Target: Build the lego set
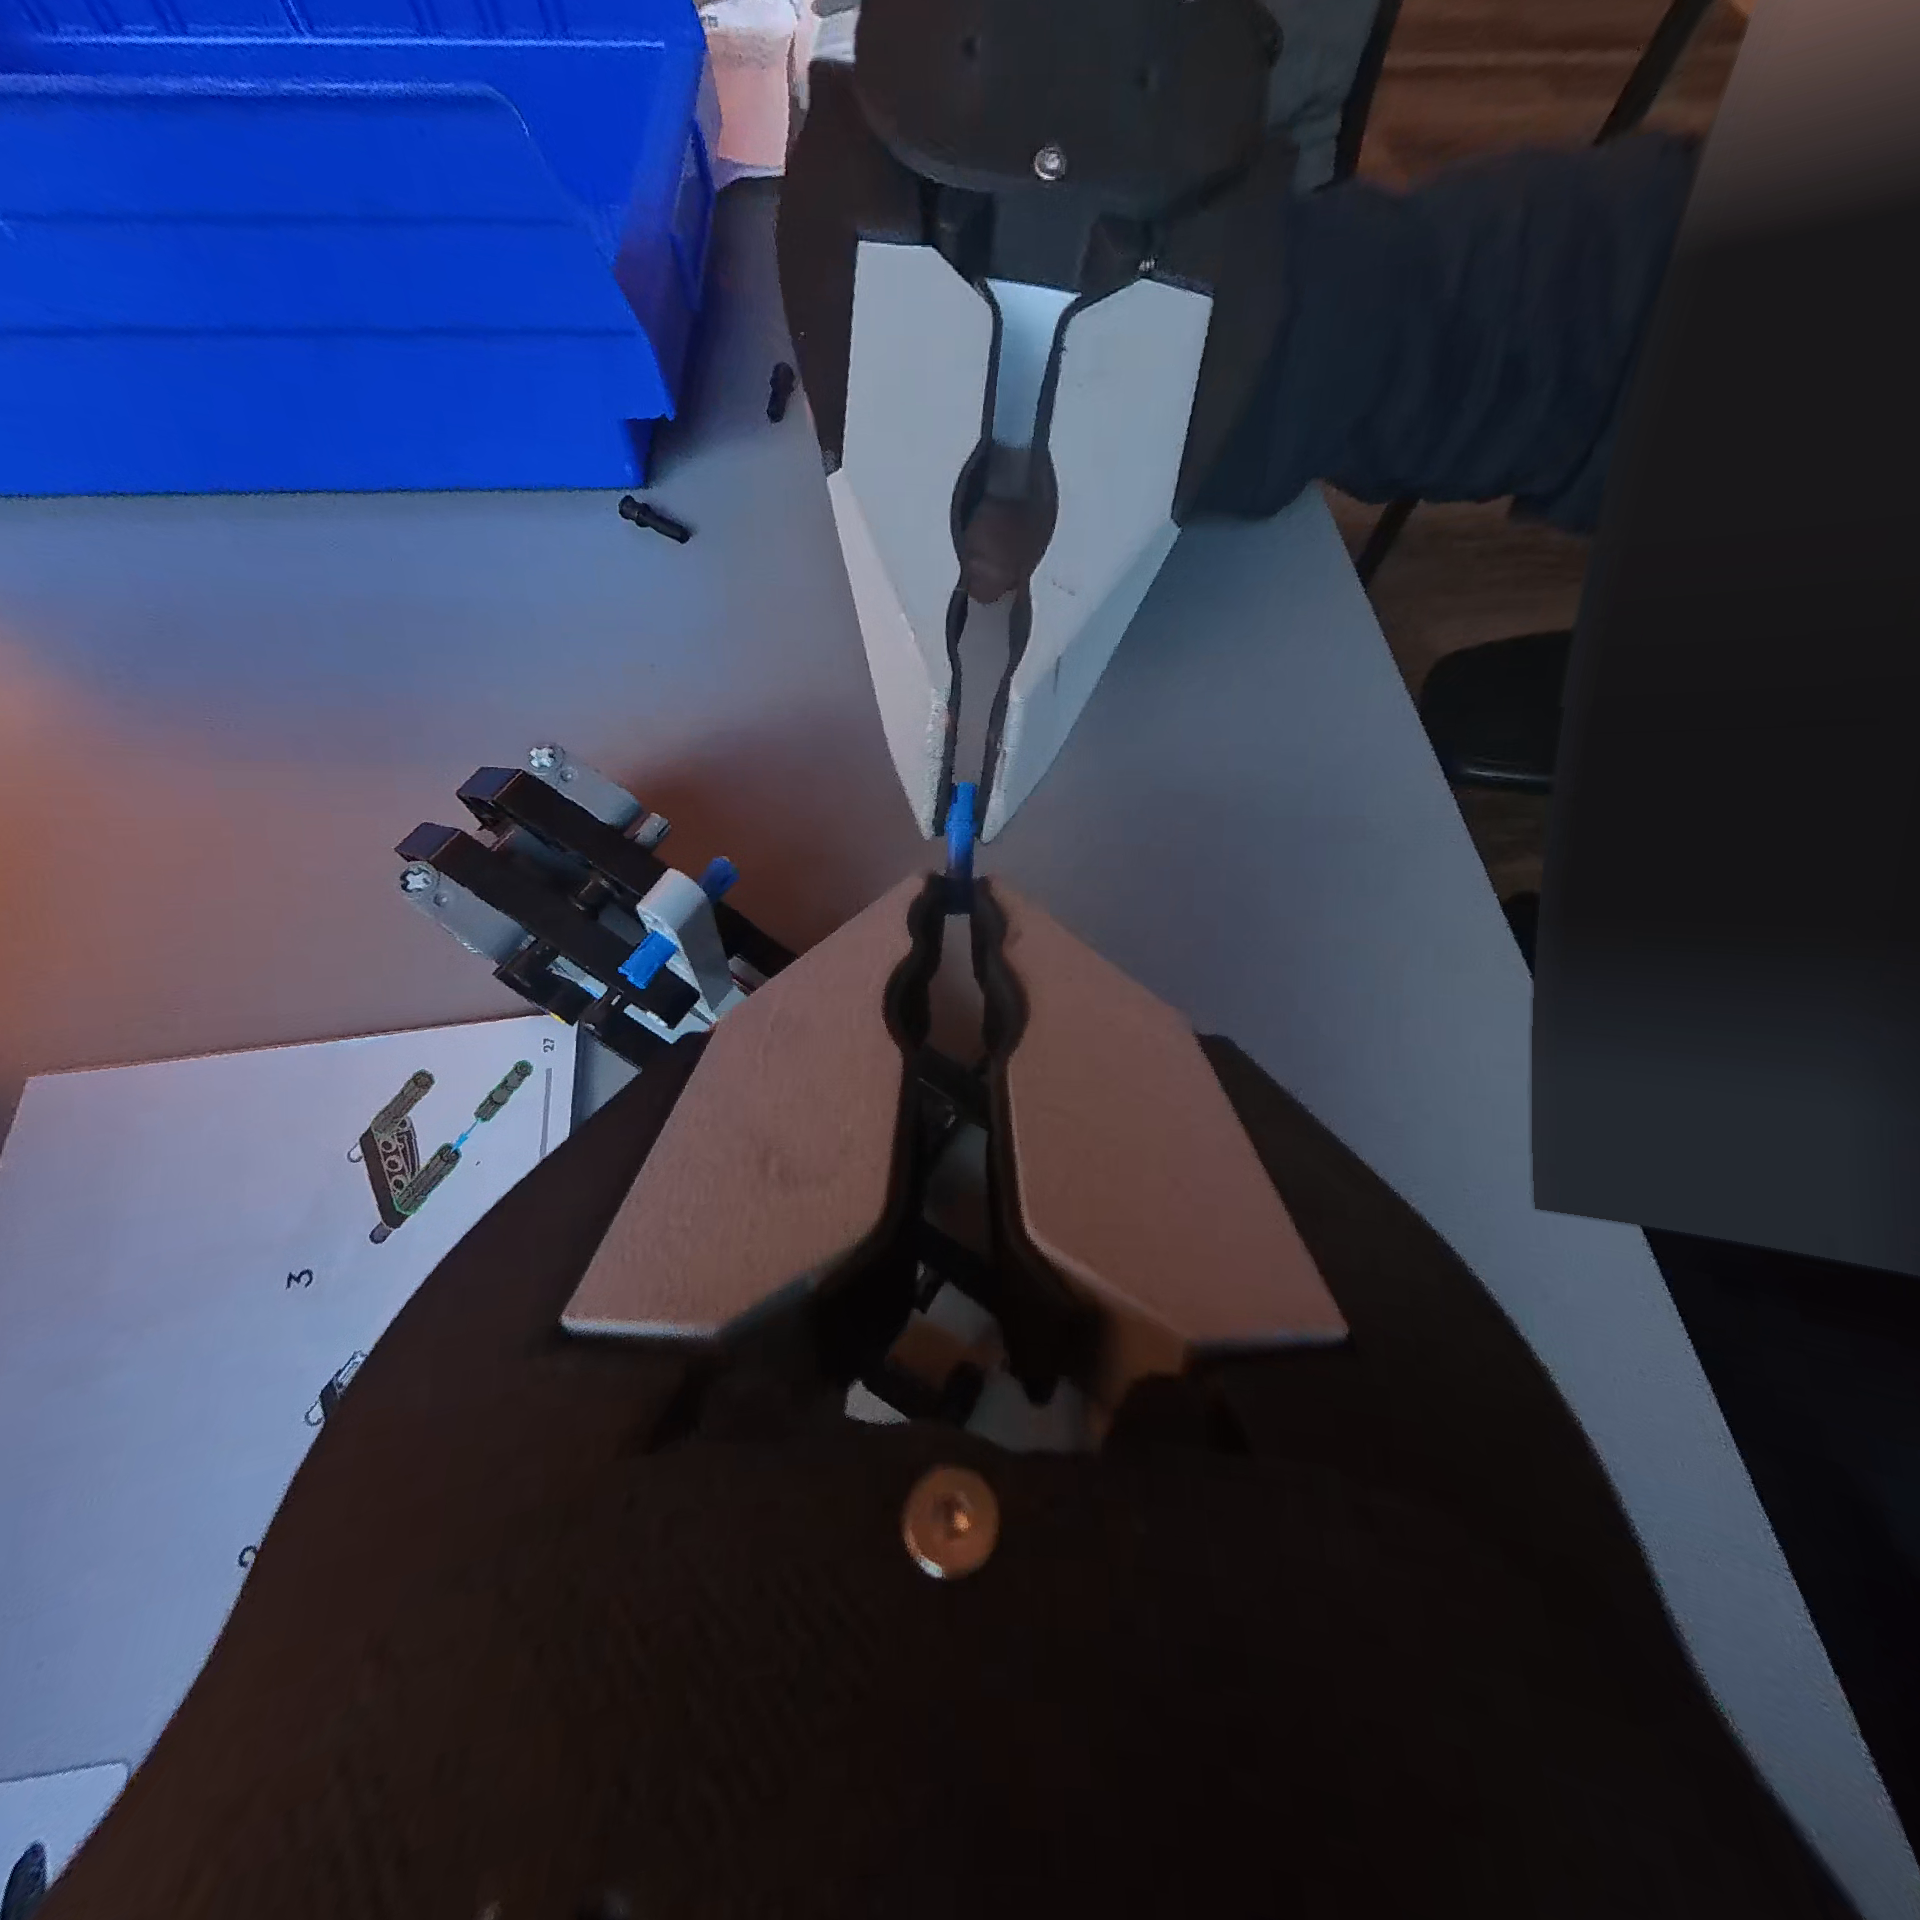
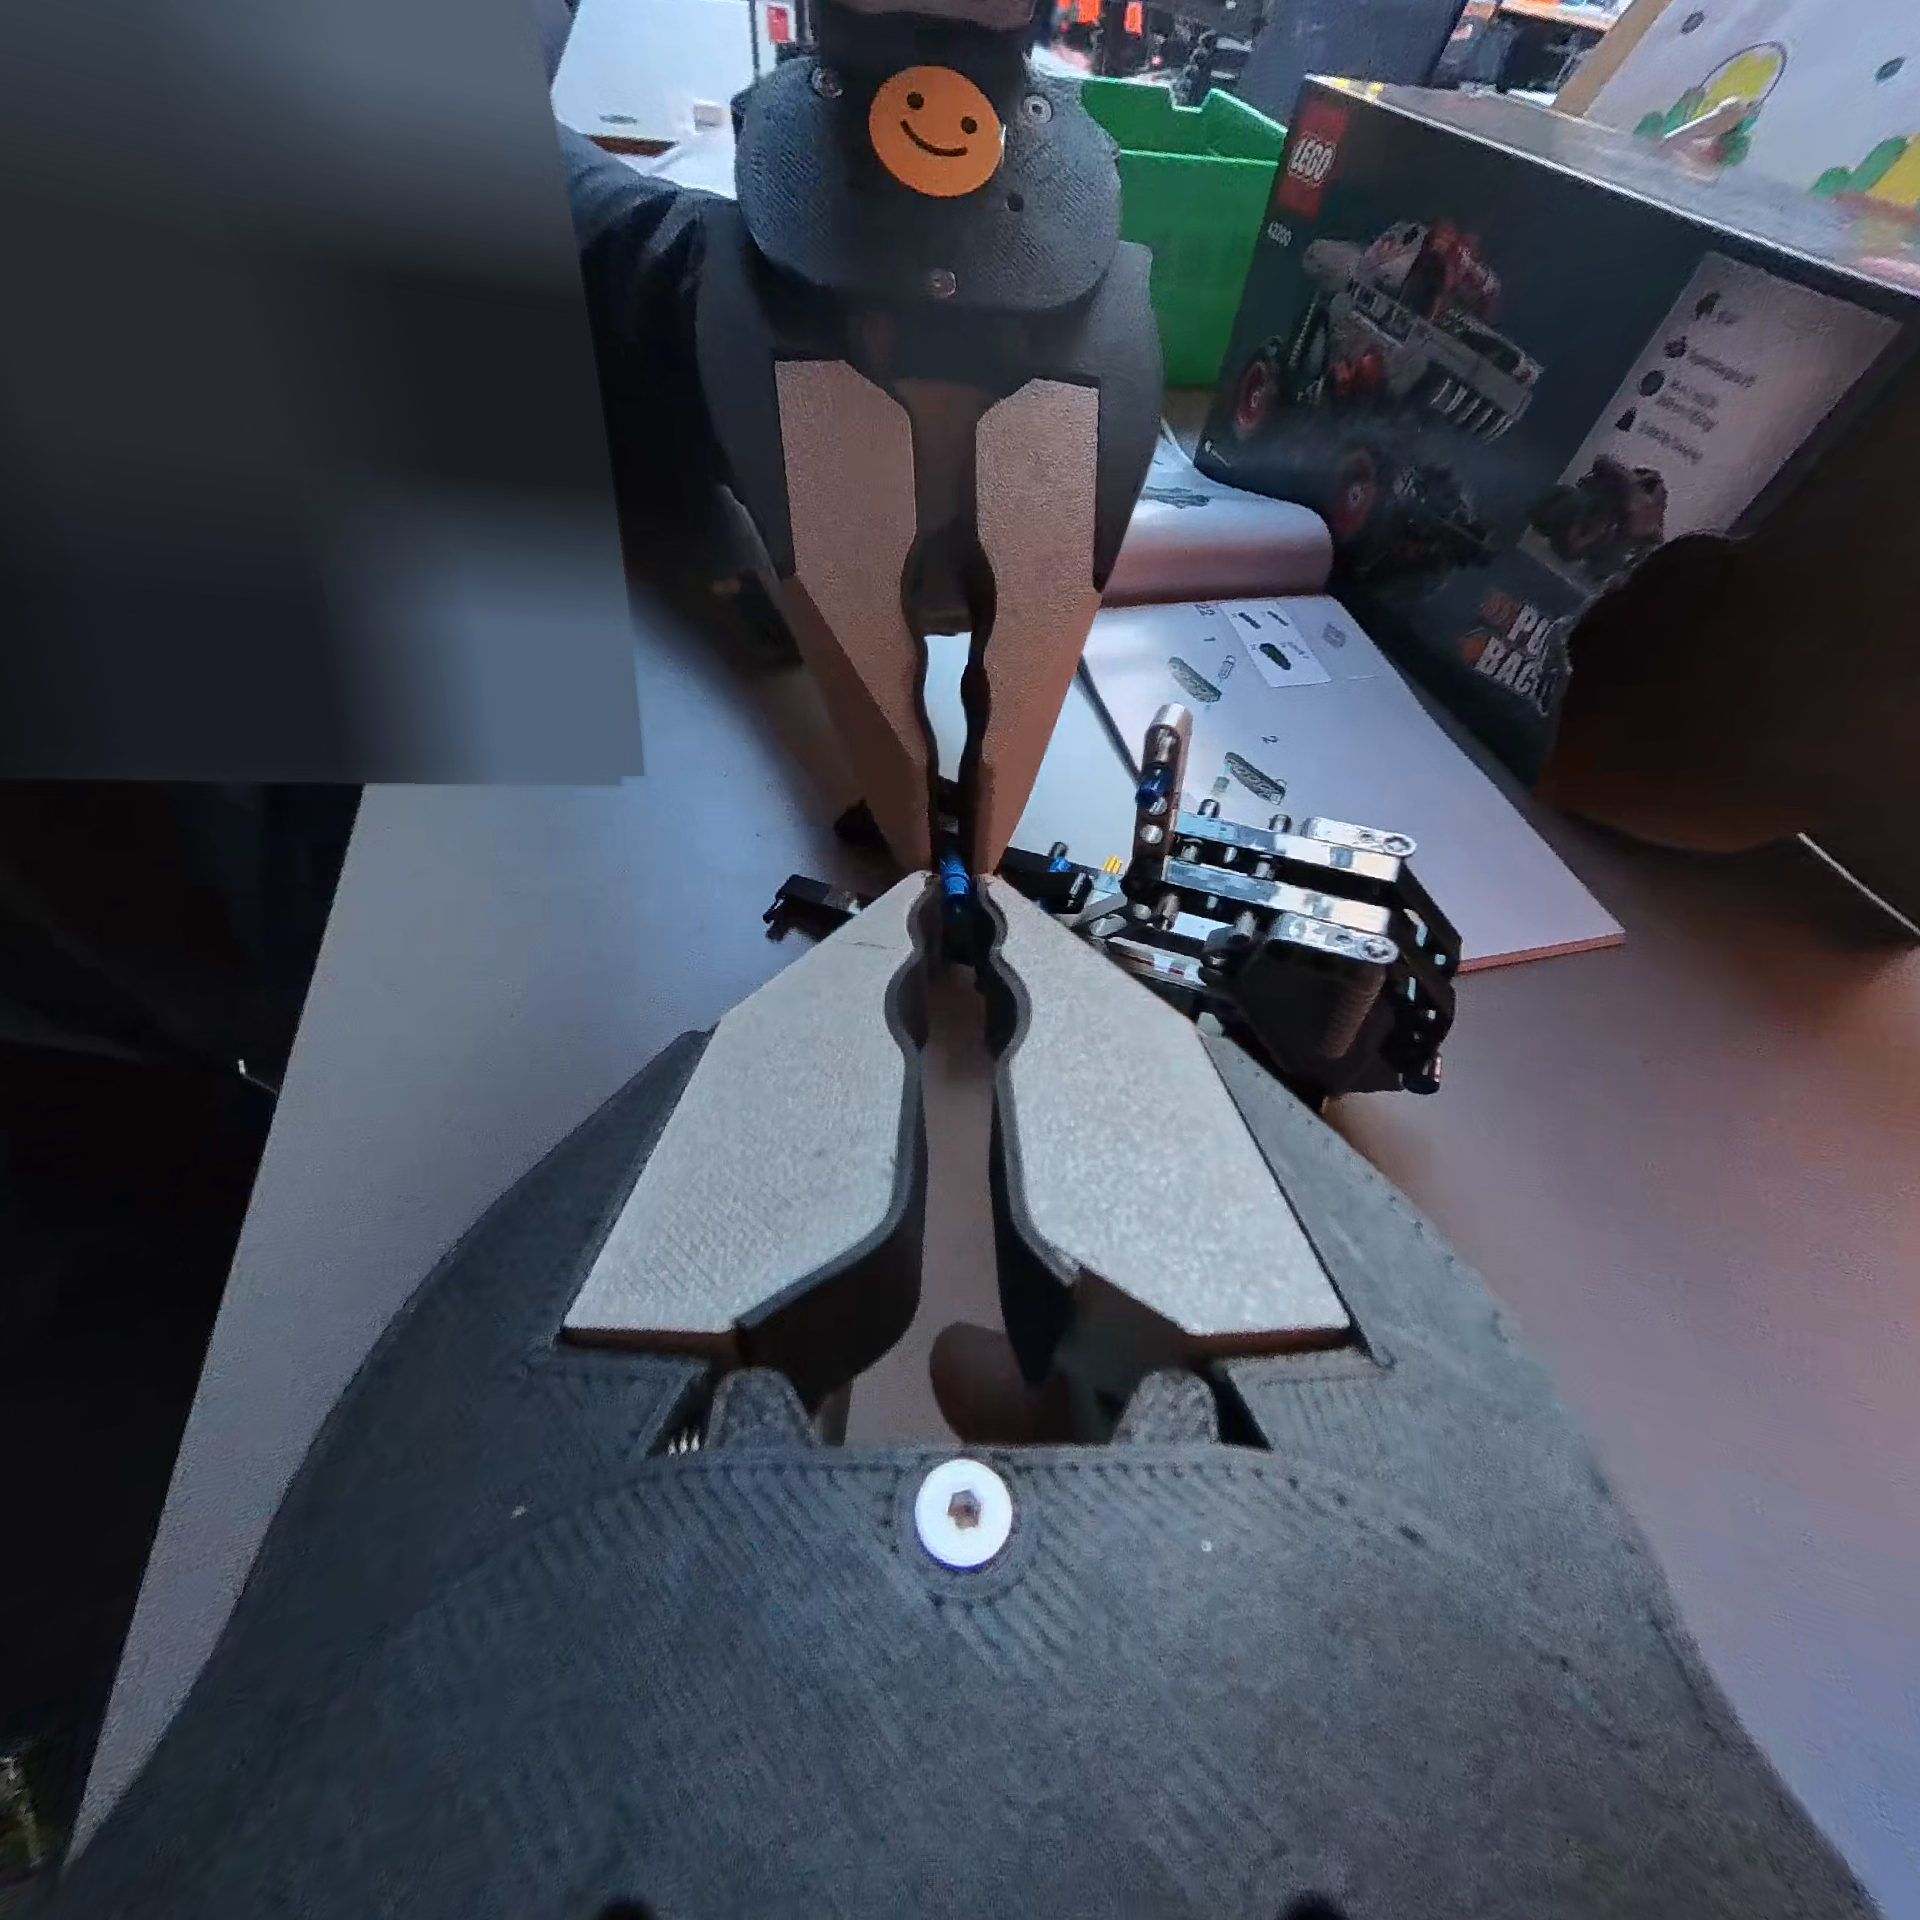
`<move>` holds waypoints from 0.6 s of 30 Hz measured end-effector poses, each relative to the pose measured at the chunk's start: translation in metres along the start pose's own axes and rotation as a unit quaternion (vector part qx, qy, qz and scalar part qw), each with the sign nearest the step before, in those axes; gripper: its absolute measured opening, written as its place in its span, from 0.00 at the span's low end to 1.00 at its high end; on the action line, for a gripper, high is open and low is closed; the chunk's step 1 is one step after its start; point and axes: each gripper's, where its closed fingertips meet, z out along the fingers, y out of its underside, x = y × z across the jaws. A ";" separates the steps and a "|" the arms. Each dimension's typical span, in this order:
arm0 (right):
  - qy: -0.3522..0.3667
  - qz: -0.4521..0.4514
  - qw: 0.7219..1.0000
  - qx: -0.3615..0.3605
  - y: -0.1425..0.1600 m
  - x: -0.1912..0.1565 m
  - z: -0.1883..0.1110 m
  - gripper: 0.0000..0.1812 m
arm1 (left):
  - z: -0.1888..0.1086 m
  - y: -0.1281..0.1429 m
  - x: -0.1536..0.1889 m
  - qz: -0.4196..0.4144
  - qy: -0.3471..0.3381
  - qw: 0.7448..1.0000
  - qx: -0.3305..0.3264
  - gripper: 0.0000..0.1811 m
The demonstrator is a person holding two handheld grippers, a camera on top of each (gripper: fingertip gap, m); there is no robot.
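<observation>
A small blue pin (image 1: 961,826) spans the meeting tips of both grippers. In the left wrist view my left gripper (image 1: 951,891) comes from below, shut on the pin's near end. My right gripper (image 1: 964,816) comes from above, shut on its far end. In the right wrist view my right gripper (image 2: 951,899) is shut on the blue pin (image 2: 954,883), and my left gripper (image 2: 951,854), which has an orange smiley sticker, meets it tip to tip. The partly built black and grey model (image 1: 582,914) lies on the table beside the tips; it also shows in the right wrist view (image 2: 1299,935).
An open instruction booklet (image 1: 260,1247) lies under the model on the grey table (image 1: 1247,831). A blue bin (image 1: 312,260) stands at the back, with two loose black pins (image 1: 655,520) near it. The set's box (image 2: 1507,416) and a green bin (image 2: 1195,208) stand behind. Left and right tips are no more than a few centimetres apart.
</observation>
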 end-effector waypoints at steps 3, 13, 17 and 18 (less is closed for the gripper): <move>-0.002 0.007 1.000 0.003 0.000 0.000 0.000 0.01 | 0.000 0.000 -0.001 0.003 -0.004 1.000 0.000 0.01; -0.004 0.039 0.999 0.001 0.002 0.005 0.001 0.01 | 0.001 0.001 -0.008 0.083 -0.077 0.993 -0.027 0.01; -0.004 0.049 0.999 -0.003 0.003 0.006 0.002 0.01 | 0.001 0.001 -0.011 0.148 -0.126 0.980 -0.047 0.00; -0.001 0.048 0.999 -0.006 0.004 0.007 0.003 0.01 | 0.001 0.002 -0.012 0.163 -0.138 0.976 -0.054 0.00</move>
